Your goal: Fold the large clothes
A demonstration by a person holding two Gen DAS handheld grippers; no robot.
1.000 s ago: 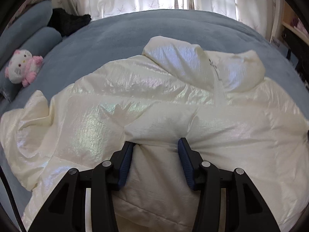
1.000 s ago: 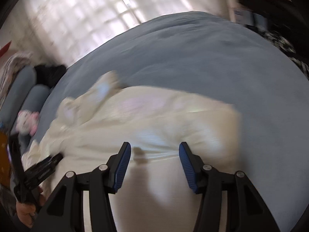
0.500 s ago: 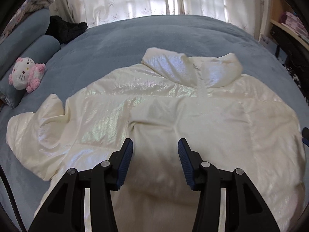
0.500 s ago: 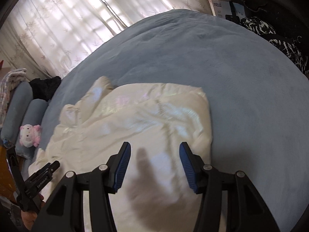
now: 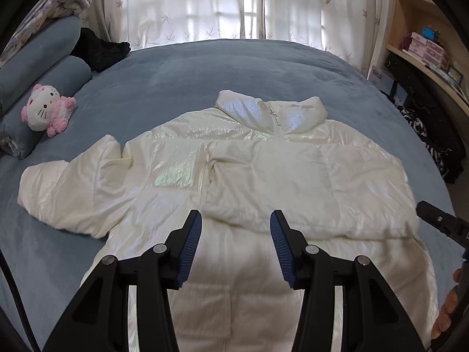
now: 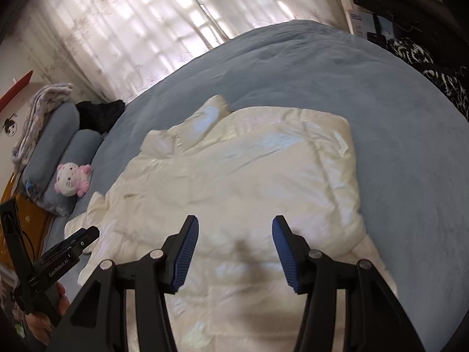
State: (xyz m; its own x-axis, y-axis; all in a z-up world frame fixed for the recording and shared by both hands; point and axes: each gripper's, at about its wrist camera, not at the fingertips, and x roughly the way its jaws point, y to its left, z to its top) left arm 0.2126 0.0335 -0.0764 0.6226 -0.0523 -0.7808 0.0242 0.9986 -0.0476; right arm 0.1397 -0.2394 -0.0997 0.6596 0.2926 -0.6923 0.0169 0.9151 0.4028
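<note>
A cream, shiny puffer jacket (image 5: 263, 170) lies front-up on the blue bed (image 5: 234, 70), collar (image 5: 269, 111) toward the window. One sleeve is folded across the chest; the other sleeve (image 5: 58, 187) stretches out to the left. My left gripper (image 5: 236, 246) hovers open above the jacket's lower part with nothing between its fingers. In the right wrist view the jacket (image 6: 249, 182) fills the middle, and my right gripper (image 6: 234, 252) is open above it, empty. The left gripper (image 6: 70, 249) shows at that view's left edge, held by a hand.
A pink and white plush cat (image 5: 47, 111) leans on blue bolster pillows (image 5: 41, 67) at the left. A black garment (image 5: 99, 50) lies near the curtains. Shelves (image 5: 425, 44) and dark patterned cloth (image 5: 431, 135) stand at the right. A hand (image 5: 448, 308) holds the other gripper at the right edge.
Both grippers have pulled back and risen from the jacket, so more of it and the bed shows. The folded sleeve now lies flat across the chest.
</note>
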